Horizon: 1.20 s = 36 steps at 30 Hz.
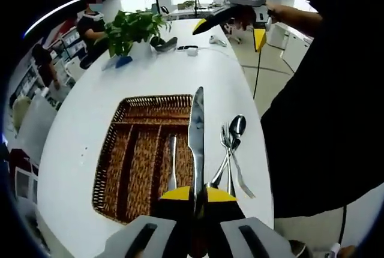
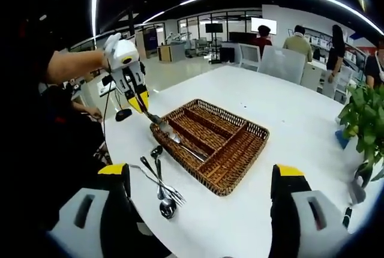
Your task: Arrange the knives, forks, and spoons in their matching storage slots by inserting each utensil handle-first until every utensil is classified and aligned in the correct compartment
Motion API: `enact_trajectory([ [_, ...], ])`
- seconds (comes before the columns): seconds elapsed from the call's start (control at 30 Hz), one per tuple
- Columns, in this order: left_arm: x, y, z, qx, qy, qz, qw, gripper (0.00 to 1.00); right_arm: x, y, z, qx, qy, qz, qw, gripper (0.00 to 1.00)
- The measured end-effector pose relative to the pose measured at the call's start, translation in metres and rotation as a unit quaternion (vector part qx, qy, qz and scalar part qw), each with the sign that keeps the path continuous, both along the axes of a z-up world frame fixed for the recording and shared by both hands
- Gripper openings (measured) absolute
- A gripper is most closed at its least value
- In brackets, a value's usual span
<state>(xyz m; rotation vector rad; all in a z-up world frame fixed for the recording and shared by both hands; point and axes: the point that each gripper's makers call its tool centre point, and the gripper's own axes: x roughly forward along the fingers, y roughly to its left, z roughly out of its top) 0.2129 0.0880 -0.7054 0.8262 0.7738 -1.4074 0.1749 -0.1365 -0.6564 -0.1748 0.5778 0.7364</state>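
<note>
My left gripper is shut on the handle end of a silver knife, whose blade points away over the right side of the brown wicker tray. One silver utensil lies in a long slot beside it. A spoon and forks lie in a heap on the white table to the tray's right. My right gripper is open and holds nothing, well back from the tray. From there the left gripper holds the knife at the tray's left end, and the loose utensils lie nearby.
A potted plant and small items stand at the table's far end. The right gripper, in a person's hand, hovers high off the table's right edge. People and chairs are beyond the table.
</note>
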Motion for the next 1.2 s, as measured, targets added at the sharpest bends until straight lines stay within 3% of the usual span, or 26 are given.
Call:
enact_trajectory([
  [0.47, 0.036, 0.0, 0.007, -0.011, -0.011, 0.007, 0.9999, 0.03, 0.002, -0.008, 0.0, -0.01, 0.005, -0.002, 0.9999, 0.99],
  [0.67, 0.044, -0.004, 0.005, -0.016, -0.015, 0.006, 0.9997, 0.03, 0.006, -0.008, 0.001, -0.012, 0.002, 0.001, 0.9999, 0.99],
  [1.0, 0.049, -0.007, -0.005, -0.016, -0.012, 0.006, 0.9998, 0.03, 0.021, -0.014, 0.018, -0.006, -0.017, -0.01, 0.9998, 0.99],
  [1.2, 0.052, -0.011, -0.013, -0.017, -0.008, 0.009, 0.9998, 0.03, 0.027, -0.014, 0.015, -0.008, -0.018, -0.011, 0.9998, 0.99],
])
